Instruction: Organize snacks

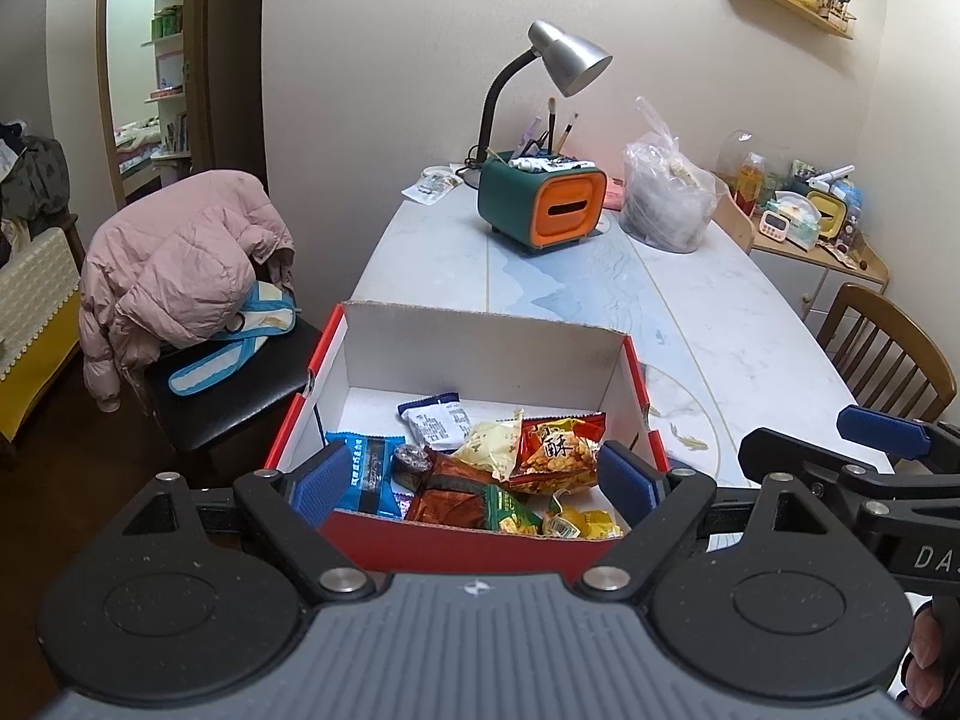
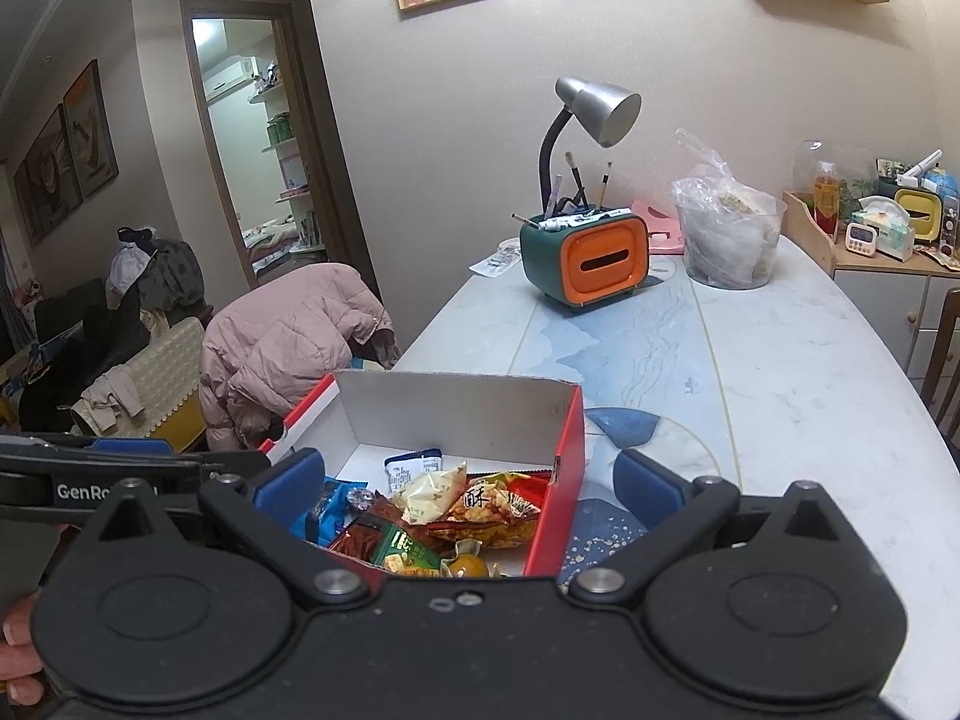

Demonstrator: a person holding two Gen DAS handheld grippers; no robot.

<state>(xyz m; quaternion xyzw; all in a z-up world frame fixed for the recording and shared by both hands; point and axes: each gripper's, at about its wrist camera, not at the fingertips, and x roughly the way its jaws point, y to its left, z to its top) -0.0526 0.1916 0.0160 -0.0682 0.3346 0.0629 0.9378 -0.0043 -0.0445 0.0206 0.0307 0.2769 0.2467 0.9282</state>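
Red cardboard box with white inner walls point(image 1: 480, 348) sitting open on the pale marble-patterned table point(image 1: 720, 312), close in at 6 o'clock of both wrist views. Inside, heaped toward the near wall: a red-orange crinkled snack bag with a large printed character point(image 1: 558, 450) at 3 o'clock of the pile, a pale yellow packet point(image 1: 489, 441) touching it, a white-and-blue wrapped biscuit point(image 1: 435, 420) at 12 o'clock, a blue foil packet point(image 1: 366, 474) at 9 o'clock, a brown-red wrapper point(image 1: 450, 489) in the middle, a green packet point(image 1: 507, 510) and yellow sweets point(image 1: 579, 525) at 5 o'clock. Left claw point(image 1: 474, 477) released, blue pads spread wide over the box, gripping nothing. Right claw point(image 2: 468, 480) likewise spread apart and empty, left pad above the box, right pad outside its red side wall over the table. Farther back, at 12 o'clock: a green-and-orange tissue holder point(image 1: 540, 207), a silver gooseneck lamp point(image 1: 564, 60), and a clear plastic bag point(image 1: 666, 198) at 1 o'clock. Pink puffer jacket point(image 1: 180, 258) draped on a chair at 9 o'clock.
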